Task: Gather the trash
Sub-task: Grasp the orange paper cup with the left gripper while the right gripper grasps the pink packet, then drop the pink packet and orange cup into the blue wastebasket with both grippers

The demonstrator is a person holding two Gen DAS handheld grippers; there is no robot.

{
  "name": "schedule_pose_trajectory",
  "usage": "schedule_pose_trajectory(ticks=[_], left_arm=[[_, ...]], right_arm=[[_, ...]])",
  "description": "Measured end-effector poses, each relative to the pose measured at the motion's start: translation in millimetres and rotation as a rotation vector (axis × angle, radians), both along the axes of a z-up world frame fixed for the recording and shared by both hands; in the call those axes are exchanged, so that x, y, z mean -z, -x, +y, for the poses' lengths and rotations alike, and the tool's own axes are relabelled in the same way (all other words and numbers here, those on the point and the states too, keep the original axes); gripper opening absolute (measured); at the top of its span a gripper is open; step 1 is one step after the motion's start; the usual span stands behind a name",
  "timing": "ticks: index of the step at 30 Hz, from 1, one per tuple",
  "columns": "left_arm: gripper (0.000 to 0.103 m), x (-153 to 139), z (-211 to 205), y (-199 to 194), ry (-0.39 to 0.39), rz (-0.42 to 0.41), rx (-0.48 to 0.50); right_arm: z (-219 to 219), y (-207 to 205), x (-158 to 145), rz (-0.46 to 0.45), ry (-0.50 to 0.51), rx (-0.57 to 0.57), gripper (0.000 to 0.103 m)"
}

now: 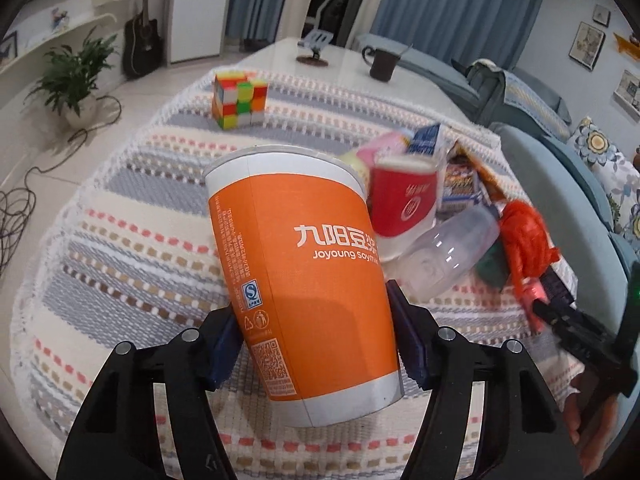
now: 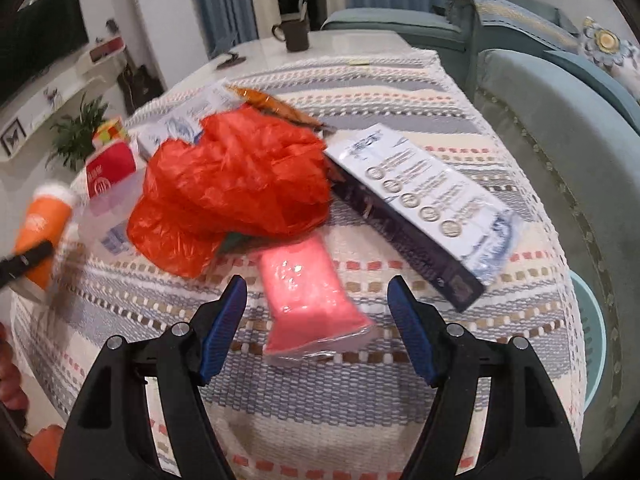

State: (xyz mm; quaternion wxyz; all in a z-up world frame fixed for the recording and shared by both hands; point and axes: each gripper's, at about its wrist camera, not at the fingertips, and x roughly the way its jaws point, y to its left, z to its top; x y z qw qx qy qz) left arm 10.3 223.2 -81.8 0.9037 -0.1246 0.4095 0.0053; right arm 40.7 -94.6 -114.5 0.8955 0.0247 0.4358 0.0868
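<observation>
An orange paper cup (image 1: 304,276) stands tilted between the blue pads of my left gripper (image 1: 314,336), which is shut on its lower half. In the right wrist view the same cup (image 2: 44,216) shows at the far left. My right gripper (image 2: 316,312) is open over the striped cloth. A pink plastic packet (image 2: 312,300) lies between its fingers, and neither pad touches it. Behind the packet sits a crumpled orange plastic bag (image 2: 236,184). A red paper cup (image 1: 402,204) and a clear plastic bottle (image 1: 452,248) lie beside the bag.
A long blue and white box (image 2: 424,200) lies right of the bag. A colour cube (image 1: 240,98), a dark mug (image 1: 382,64) and a small stand (image 1: 316,46) are further back on the table. A teal sofa (image 2: 560,128) and a teal round container (image 2: 590,332) flank the right edge.
</observation>
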Motion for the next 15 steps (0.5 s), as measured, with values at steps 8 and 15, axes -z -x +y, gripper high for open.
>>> schedule_pose_trajectory(ticks=[8, 15], left_arm=[[0.063, -42.3, -30.0, 6.0, 0.004, -0.100, 0.074], [0.063, -91.0, -110.9, -6.0, 0.033, -0.202, 0.230]], right_arm=[[-1.1, 22.9, -20.8, -0.066, 0.008, -0.013, 0.036], [-56.6, 57.5, -81.4, -0.207, -0.003, 0.129, 0.035]])
